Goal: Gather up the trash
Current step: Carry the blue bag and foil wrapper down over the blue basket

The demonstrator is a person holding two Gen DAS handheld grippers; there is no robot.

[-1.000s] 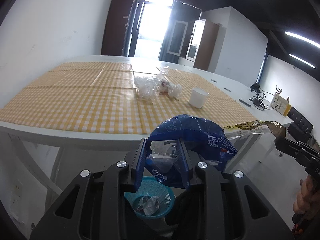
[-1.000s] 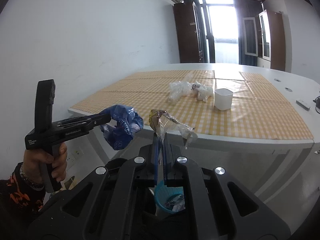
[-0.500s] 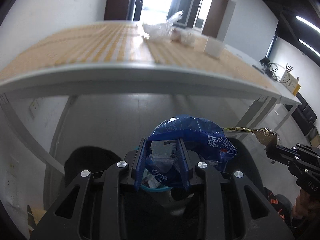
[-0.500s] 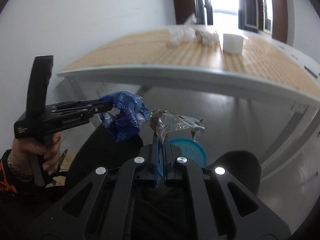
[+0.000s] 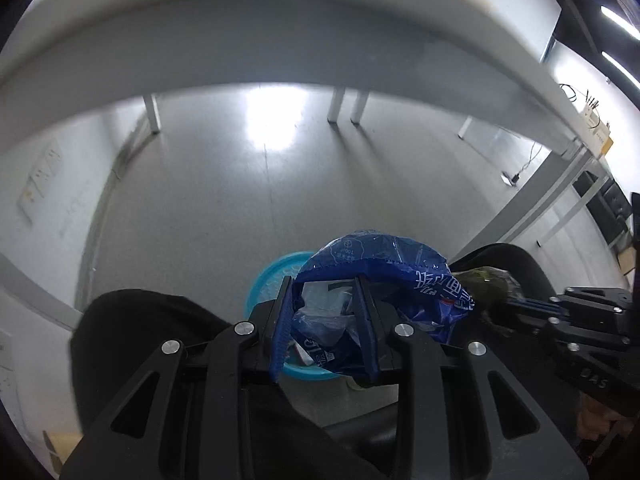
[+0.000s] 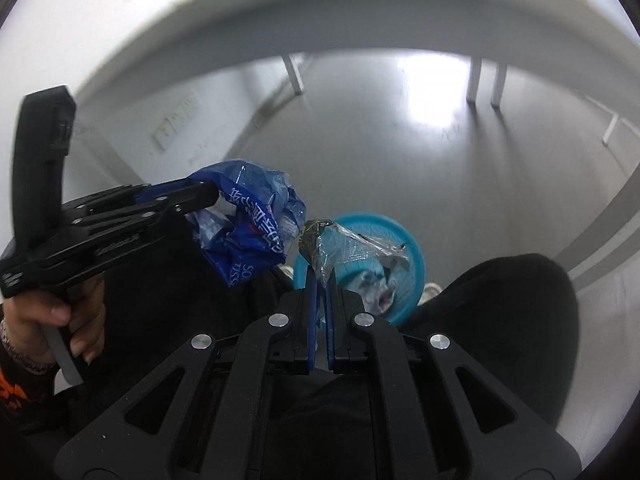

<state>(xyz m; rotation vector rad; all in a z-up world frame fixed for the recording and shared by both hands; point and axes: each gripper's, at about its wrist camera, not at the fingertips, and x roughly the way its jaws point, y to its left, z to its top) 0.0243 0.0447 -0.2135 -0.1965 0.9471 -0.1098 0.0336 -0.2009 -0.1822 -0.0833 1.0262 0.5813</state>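
Left gripper (image 5: 326, 296) clamps blue plastic bag (image 5: 384, 256); right gripper (image 6: 319, 276) pinches clear wrapper (image 6: 352, 246) — both above teal mesh basket (image 6: 412, 252) holding crumpled wrappers (image 6: 376, 292).

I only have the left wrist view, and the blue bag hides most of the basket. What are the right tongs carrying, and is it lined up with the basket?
Observer: The right tongs are shut on a clear crinkled wrapper with a dark end. In the right wrist view it hangs in front of the teal basket's opening.
Operator: Anything in the basket already?
Observer: Yes, crumpled pale trash lies inside it.
Operator: And my blue bag?
Observer: In that view the blue bag, gripped by the left tongs, appears left of the basket, close beside the wrapper's dark end.
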